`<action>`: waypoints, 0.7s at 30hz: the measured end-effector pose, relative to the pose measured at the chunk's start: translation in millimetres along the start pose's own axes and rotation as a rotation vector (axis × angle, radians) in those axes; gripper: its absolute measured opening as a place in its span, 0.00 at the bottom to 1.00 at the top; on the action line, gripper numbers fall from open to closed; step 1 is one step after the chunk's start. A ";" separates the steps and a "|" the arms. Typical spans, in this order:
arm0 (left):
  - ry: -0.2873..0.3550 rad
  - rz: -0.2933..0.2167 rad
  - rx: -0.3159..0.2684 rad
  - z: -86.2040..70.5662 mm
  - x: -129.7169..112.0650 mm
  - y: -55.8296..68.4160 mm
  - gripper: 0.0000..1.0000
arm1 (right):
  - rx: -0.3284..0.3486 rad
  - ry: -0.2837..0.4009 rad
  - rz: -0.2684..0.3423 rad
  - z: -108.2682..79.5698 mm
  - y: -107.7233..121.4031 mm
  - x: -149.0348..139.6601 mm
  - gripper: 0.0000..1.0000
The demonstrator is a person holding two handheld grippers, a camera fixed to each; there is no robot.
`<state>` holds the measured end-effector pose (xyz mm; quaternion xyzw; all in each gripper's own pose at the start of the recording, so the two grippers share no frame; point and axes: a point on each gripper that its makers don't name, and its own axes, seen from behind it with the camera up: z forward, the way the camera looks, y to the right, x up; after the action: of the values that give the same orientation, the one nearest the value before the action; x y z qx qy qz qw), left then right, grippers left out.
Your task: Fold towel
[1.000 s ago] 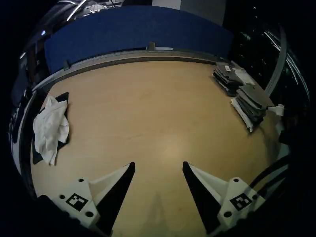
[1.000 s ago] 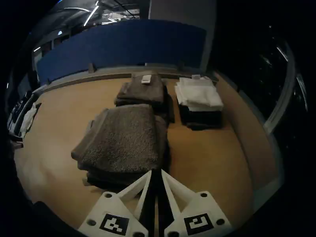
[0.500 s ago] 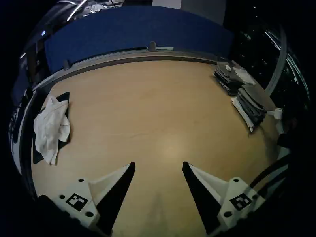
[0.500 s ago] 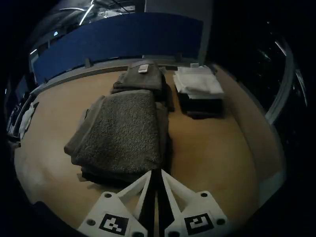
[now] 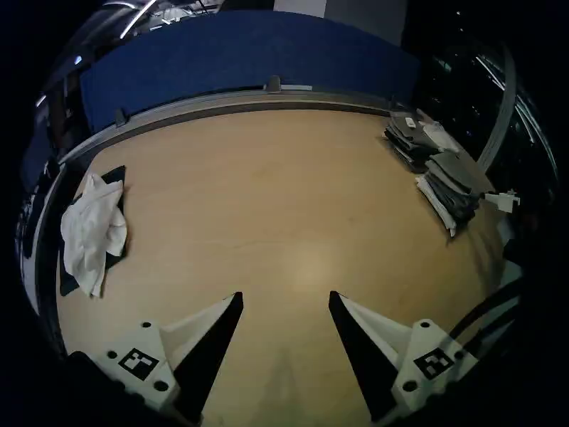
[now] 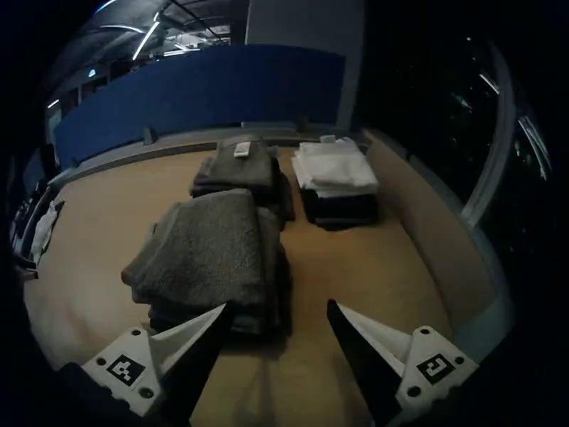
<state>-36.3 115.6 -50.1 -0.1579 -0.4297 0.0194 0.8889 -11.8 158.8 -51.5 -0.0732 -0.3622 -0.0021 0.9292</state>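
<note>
While both pairs of jaws stand wide apart and hold nothing, the chief risk, as I judge it, lies with the wooden table (image 5: 284, 185): a towel spread too far out from the blue partition (image 5: 242, 57) could hang over the rim opposite it and slide off. Next comes the tall grey towel stack (image 6: 206, 249), which sits in front of the partition and just ahead of the right gripper (image 6: 277, 306). That gripper's left finger overlaps the stack's near corner in the right gripper view, though I cannot tell whether it touches. A careless sweep there could skew the top layers or push them toward the second grey stack (image 6: 242, 167) and the white-topped stack (image 6: 334, 174), both closer to the partition. Smaller still, the crumpled white towel (image 5: 92, 228), seemingly the one yet to be folded, lies off the partition's left end in the left gripper view, on a dark cloth (image 5: 114, 176), so a deep pinch may lift both together. As for room, the broad bare wood between the partition and the left gripper (image 5: 285, 295) is open for laying a towel flat, while the raised strip (image 5: 235, 107) along the partition's foot and the curved rim off its right end, just beyond the stacks, leave little margin
</note>
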 end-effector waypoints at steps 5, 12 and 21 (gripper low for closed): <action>0.005 0.004 -0.003 -1.2 1.7 2.1 0.90 | 0.027 0.038 -0.005 -4.4 -13.5 16.6 1.00; 0.008 0.000 -0.001 -3.0 2.1 0.4 0.90 | 0.080 0.065 -0.032 -1.9 -45.6 34.3 1.00; 0.010 -0.005 0.005 -5.0 0.3 -4.3 0.90 | 0.141 0.073 -0.056 5.1 -84.2 41.8 1.00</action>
<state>-32.7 110.3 -51.5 -0.1546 -0.4257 0.0175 0.8914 10.8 78.2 -8.3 0.0029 -0.3291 -0.0053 0.9443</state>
